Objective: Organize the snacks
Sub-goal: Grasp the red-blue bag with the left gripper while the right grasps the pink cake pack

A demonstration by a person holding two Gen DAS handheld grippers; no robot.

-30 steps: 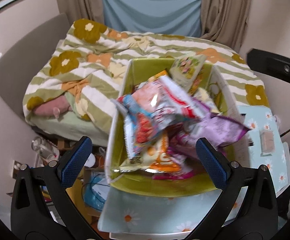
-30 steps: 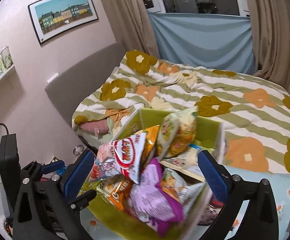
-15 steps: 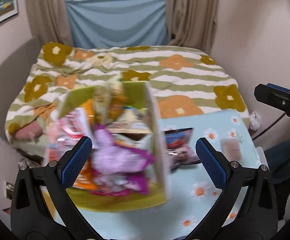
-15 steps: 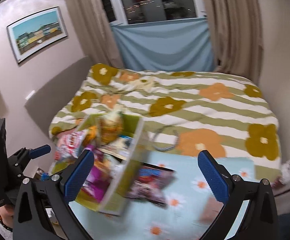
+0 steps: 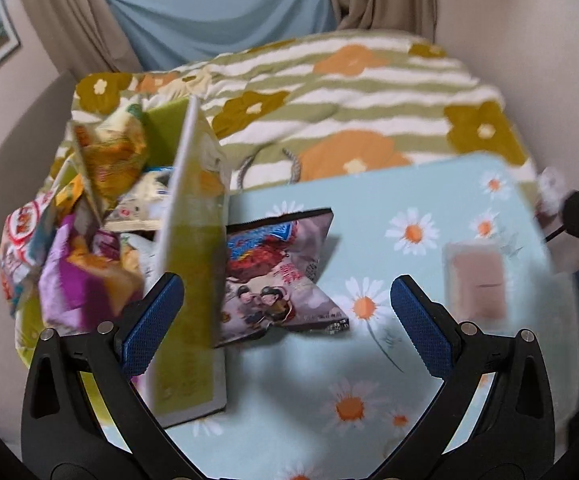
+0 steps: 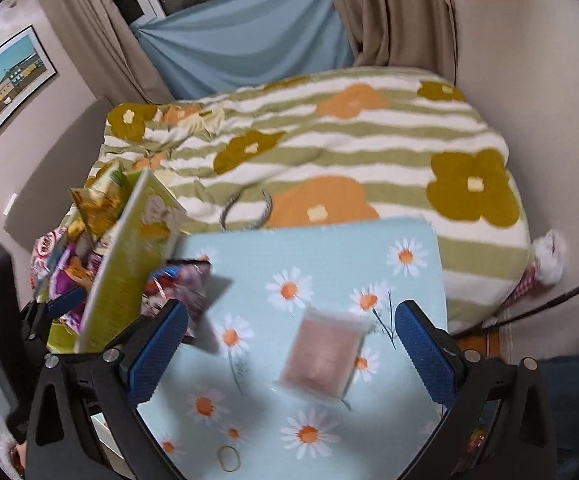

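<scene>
Snacks are the subject: two lie loose on the daisy-print table, the rest are piled in the green box at the table's left edge. The loose ones are a dark printed snack bag, lying flat with one edge touching the box's right wall, and a small pink packet well apart from it, near the right side of the table. Inside the box I can make out at least four bags (purple, orange, red-and-white, yellow-green); motion blur prevents a firm count.

My left gripper is spread wide and holds nothing; it hangs above the near end of the box wall and the dark bag. My right gripper is likewise spread and empty, above the pink packet.

Handling, in my judgement: the dark bag looks light, soft and puffed with a glossy film that may slip. I would take it by the flat sealed edge at its near corner, not across the belly, to avoid crushing the contents. The pink packet appears thin and flat in a clear wrapper; a pinch at its near edge should do, though it lies flush with the cloth.

One rubber band lies at the table's near edge.
</scene>
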